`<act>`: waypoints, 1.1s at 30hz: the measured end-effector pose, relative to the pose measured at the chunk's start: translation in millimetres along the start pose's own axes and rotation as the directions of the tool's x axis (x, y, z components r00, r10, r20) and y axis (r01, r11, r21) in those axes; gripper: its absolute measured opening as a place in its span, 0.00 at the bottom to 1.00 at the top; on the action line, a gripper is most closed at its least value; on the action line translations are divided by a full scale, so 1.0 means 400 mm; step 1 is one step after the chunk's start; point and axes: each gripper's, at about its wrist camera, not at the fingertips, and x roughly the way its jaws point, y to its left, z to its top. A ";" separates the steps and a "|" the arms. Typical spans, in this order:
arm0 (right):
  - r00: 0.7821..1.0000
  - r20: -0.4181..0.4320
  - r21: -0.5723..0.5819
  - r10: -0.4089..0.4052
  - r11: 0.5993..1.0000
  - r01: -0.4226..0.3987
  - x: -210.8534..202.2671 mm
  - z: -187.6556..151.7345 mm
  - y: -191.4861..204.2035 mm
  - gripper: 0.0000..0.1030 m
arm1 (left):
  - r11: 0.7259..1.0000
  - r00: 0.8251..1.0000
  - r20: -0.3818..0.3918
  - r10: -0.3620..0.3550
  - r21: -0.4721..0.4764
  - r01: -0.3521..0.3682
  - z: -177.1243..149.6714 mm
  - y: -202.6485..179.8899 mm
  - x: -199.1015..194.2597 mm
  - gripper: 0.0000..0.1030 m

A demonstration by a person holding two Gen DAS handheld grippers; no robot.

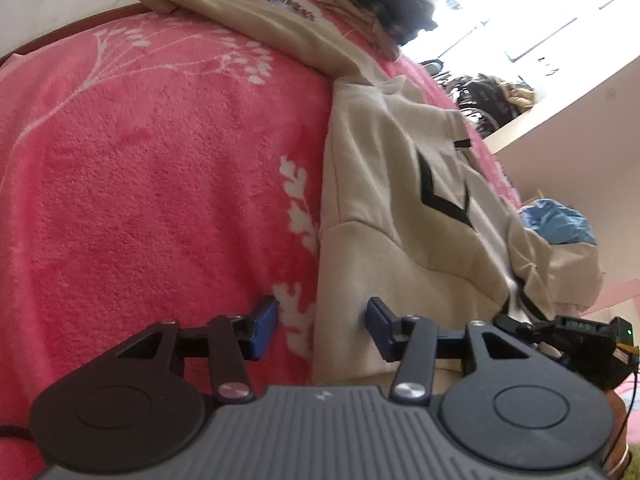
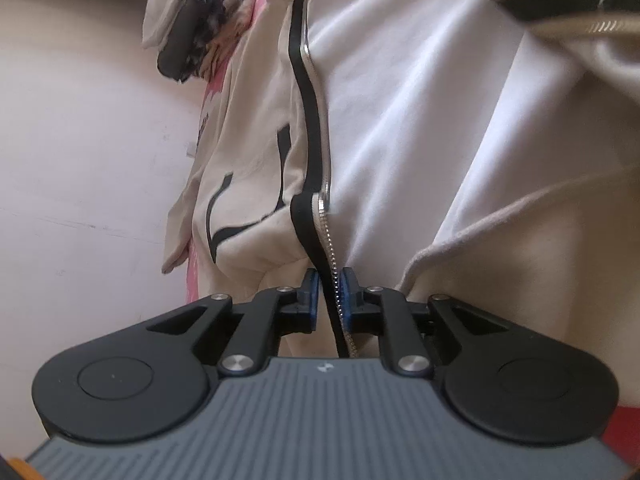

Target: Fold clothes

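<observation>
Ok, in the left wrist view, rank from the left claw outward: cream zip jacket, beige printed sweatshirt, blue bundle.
1. Cream zip jacket: its edge lies between the open left claw fingers.
2. Blue bundle: right, beyond the jacket.
3. Beige printed sweatshirt: top, at the blanket's far end.

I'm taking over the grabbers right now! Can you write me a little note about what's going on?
Left tool: open, one finger on the pink blanket, the other on the cream jacket, straddling its side edge.
Right tool: shut on the jacket's zipper edge, lifting that front panel.
Another beige garment lies farther up the bed.
Done: jacket spread out, edge gripped.
Left: fold the jacket, probably then the beige one.
</observation>
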 end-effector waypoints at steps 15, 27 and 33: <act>0.986 0.010 -0.289 -0.168 0.943 0.164 -0.086 -0.026 0.096 0.04 | 0.997 0.991 -0.113 0.072 0.034 -0.069 0.011 -0.069 -0.059 0.04; 0.943 0.035 -0.378 -0.332 0.869 0.320 -0.086 -0.023 0.111 0.15 | 0.984 0.982 -0.139 0.130 0.138 -0.111 -0.008 -0.054 -0.059 0.19; 0.969 0.152 -0.399 -0.195 0.885 0.241 -0.197 0.064 0.179 0.25 | 0.983 0.993 -0.024 0.117 0.147 -0.112 0.056 -0.070 -0.134 0.21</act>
